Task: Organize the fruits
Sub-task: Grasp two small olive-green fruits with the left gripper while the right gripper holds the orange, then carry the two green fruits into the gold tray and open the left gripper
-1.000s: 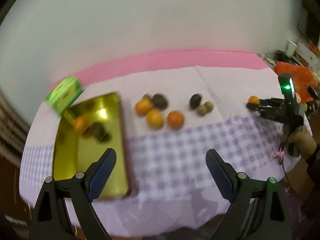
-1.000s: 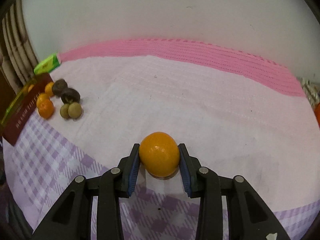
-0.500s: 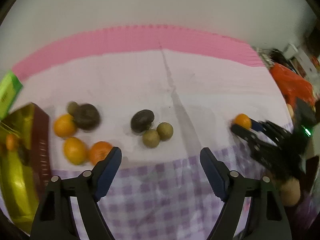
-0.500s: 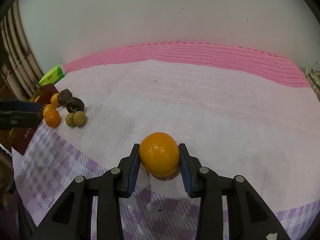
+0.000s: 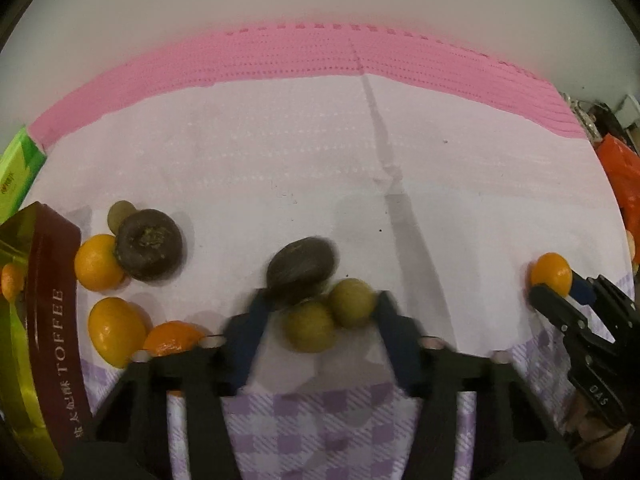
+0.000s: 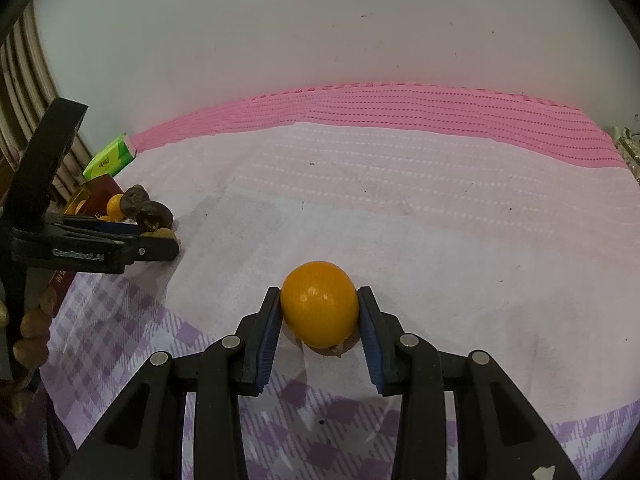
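Since the earlier frames, the left gripper (image 5: 318, 312) has dropped onto the middle cluster; its jaws have just been closing around two green fruits (image 5: 332, 312), with a dark fruit (image 5: 302, 270) touching just beyond. Whether the pads press yet I cannot tell. Right of that cluster, the right gripper (image 6: 319, 320) clamps an orange (image 6: 319, 310) on the tablecloth (image 5: 280, 152); left of it lie three oranges (image 5: 116, 330) beside a toffee tin (image 5: 52, 320)

A glossy, finely dimpled skin is showing on the orange (image 6: 319, 304). The dark brown fruit (image 5: 149, 243) is looking matt and rough. The toffee tin (image 5: 16, 292) is gleaming like gold metal. The tablecloth (image 5: 320, 184) is lying as matt woven cloth, and the gripper fingers (image 6: 224, 376) are looking like matt black plastic.
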Action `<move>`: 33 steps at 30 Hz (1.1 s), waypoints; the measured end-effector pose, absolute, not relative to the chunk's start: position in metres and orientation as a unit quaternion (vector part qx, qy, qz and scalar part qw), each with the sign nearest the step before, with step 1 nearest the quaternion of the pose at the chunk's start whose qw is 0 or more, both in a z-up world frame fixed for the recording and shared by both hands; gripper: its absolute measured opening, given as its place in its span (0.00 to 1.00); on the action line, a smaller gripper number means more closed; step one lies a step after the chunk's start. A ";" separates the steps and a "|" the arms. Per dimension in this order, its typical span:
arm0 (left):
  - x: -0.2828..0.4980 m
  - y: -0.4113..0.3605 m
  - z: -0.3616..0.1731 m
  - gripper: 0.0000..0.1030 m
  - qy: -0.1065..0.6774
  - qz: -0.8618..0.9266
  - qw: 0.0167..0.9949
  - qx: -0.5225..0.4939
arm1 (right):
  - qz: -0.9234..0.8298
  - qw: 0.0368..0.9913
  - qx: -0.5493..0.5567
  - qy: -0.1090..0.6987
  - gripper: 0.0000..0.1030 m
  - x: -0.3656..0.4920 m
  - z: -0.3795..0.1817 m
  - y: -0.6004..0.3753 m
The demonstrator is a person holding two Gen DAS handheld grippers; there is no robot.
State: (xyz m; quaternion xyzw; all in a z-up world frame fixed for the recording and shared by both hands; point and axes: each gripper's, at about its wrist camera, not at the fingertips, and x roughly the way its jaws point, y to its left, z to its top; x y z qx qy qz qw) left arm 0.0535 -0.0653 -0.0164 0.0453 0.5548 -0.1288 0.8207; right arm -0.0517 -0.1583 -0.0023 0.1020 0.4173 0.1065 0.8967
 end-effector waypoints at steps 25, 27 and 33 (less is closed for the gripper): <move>-0.027 0.015 0.065 0.44 0.513 -0.144 0.845 -0.050 | 0.102 0.898 0.093 0.419 0.34 -0.051 -0.001 -0.157; -0.030 0.025 0.068 0.44 0.510 -0.138 0.848 -0.055 | 0.100 0.898 0.090 0.419 0.34 -0.051 -0.001 -0.156; -0.037 0.058 0.074 0.44 0.500 -0.110 0.857 -0.062 | 0.097 0.898 0.084 0.420 0.34 -0.052 0.000 -0.155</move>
